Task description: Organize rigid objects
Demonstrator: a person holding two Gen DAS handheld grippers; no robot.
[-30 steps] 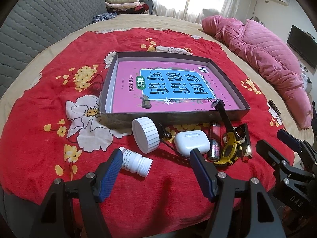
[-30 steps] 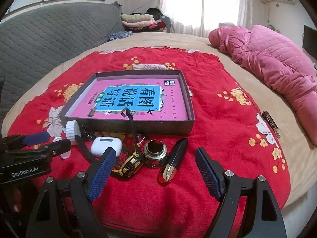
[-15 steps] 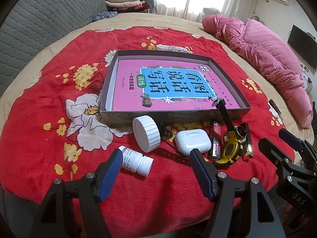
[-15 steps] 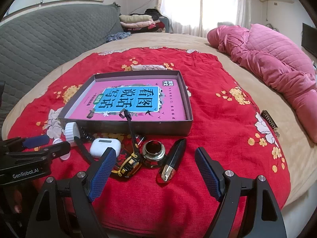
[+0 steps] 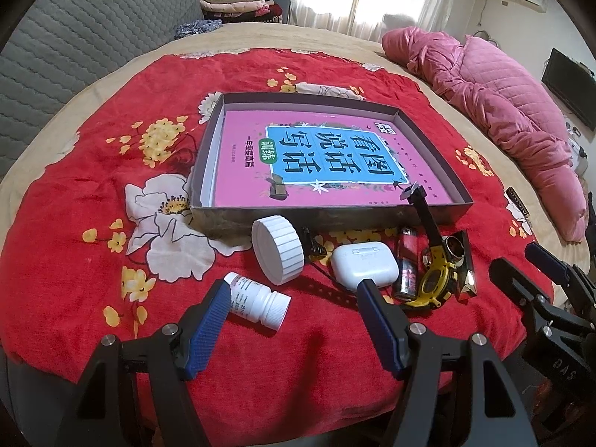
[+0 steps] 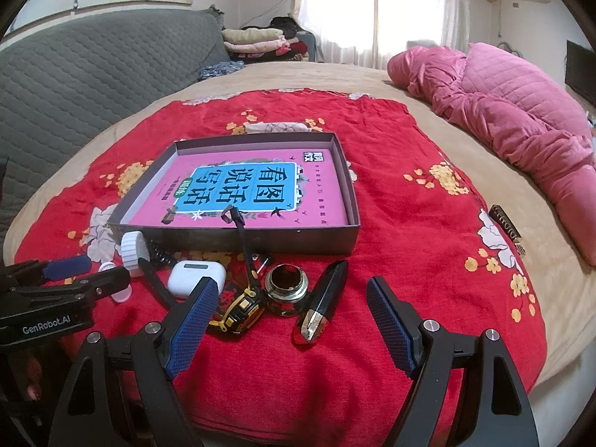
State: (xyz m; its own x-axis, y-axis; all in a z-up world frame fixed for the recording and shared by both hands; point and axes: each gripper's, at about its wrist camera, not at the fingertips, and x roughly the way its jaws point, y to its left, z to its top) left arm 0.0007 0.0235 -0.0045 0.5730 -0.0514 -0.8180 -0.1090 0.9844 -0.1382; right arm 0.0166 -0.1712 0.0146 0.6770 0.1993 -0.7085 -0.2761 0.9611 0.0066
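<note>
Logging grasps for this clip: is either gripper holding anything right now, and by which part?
Nothing is held. The left gripper and right gripper are both open, hovering above the red blanket.

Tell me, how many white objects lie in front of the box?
3: a round white cap leaning near the box wall, a white earbuds case to its right, a small white bottle lying nearest. Others may be hidden.

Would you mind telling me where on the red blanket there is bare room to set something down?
Free: the red blanket right of the box, and the flowered stretch left of it. Crowded: the strip before the box, with white cap, earbud case, lighter, tape measure, ink jar.
</note>
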